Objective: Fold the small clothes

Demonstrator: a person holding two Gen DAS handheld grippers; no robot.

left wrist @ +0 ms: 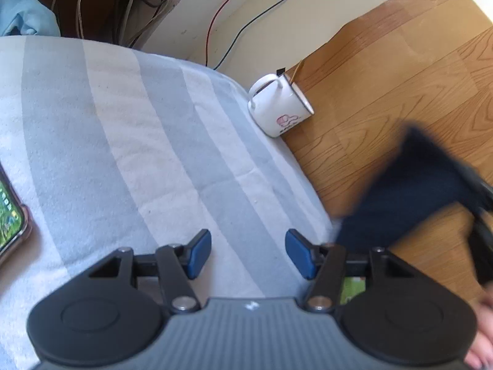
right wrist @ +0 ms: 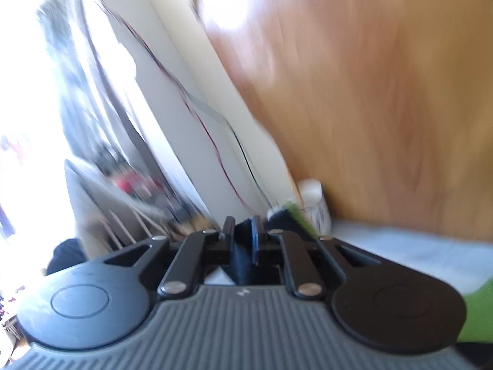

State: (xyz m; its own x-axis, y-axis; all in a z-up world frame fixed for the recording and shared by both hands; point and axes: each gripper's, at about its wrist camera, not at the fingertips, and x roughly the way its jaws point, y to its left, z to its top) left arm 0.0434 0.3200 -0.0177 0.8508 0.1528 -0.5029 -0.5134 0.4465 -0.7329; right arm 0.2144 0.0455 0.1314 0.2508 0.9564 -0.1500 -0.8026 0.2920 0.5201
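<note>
dark garment (left wrist: 409, 191) pinched by right fingers (right wrist: 255, 240) | left fingers (left wrist: 200, 254) spread | striped blanket (left wrist: 123, 141) | wood floor (left wrist: 400, 77)

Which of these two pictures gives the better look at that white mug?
The left wrist view: the white mug is sharp there, standing on the wooden floor beside the striped blanket, handle and pink print visible. The right wrist view shows only a blurred white shape, probably it.

Striped grey-and-white blanket (left wrist: 129, 141) fills most of the left wrist view. A white enamel mug (left wrist: 279, 104) sits at about 1 o'clock just off its edge, on wood-look flooring (left wrist: 400, 71). Phone (left wrist: 10, 212), screen lit, lies on the blanket at 9 o'clock. Red and black wires (left wrist: 225, 15) run along the wall at 12.
</note>
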